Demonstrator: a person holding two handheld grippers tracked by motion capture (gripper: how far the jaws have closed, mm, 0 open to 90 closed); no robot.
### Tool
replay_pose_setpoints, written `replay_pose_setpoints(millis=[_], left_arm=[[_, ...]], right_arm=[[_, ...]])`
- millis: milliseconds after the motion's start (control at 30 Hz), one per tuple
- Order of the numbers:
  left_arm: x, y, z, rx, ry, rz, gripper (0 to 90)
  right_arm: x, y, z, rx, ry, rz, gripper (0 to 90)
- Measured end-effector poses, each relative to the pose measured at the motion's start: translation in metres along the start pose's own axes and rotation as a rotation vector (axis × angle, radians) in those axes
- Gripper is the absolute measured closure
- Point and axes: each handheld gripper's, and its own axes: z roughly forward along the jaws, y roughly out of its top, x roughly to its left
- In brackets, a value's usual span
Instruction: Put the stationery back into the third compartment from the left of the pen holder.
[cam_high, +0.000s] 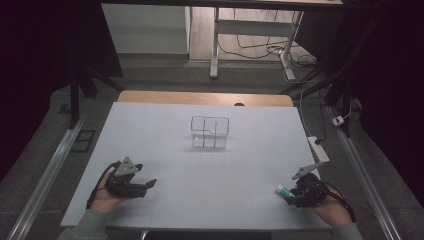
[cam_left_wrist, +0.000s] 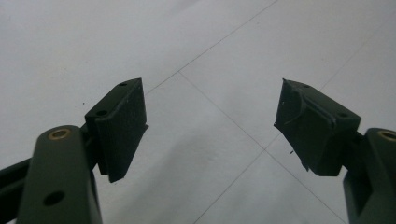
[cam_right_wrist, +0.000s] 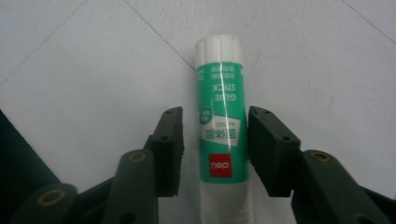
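A green and white glue stick (cam_right_wrist: 220, 84) lies flat on the white table top (cam_high: 200, 175) near the front right, its white cap pointing away from my right gripper (cam_right_wrist: 215, 140). That gripper (cam_high: 288, 193) straddles the stick's lower body. Its right pad (cam_right_wrist: 268, 149) is at the stick's side, while a thin gap shows by the left pad, so the jaws are not clamped. In the high view the glue stick (cam_high: 282, 189) pokes out to the left of the hand. My left gripper (cam_high: 148, 184) rests at the front left, wide open (cam_left_wrist: 210, 121) over bare table.
A clear plastic box with compartments (cam_high: 210, 132) stands at the middle back of the table. A white power strip (cam_high: 318, 148) lies along the right edge. Metal rails run on both sides of the table.
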Motion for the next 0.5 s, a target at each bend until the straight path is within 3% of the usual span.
replay_pose_setpoints(millis=[100,500], left_arm=[[0.0003,-0.0002,0.0003,0.000,0.001,-0.003,24.6],[0.0013,-0.0010,0.0018,0.005,0.000,0.005,24.5]], right_arm=[[0.0002,0.0007,0.0020,0.011,-0.005,-0.013,64.3],[0.0019,0.0031,0.0050,0.031,-0.012,-0.040,65.3]])
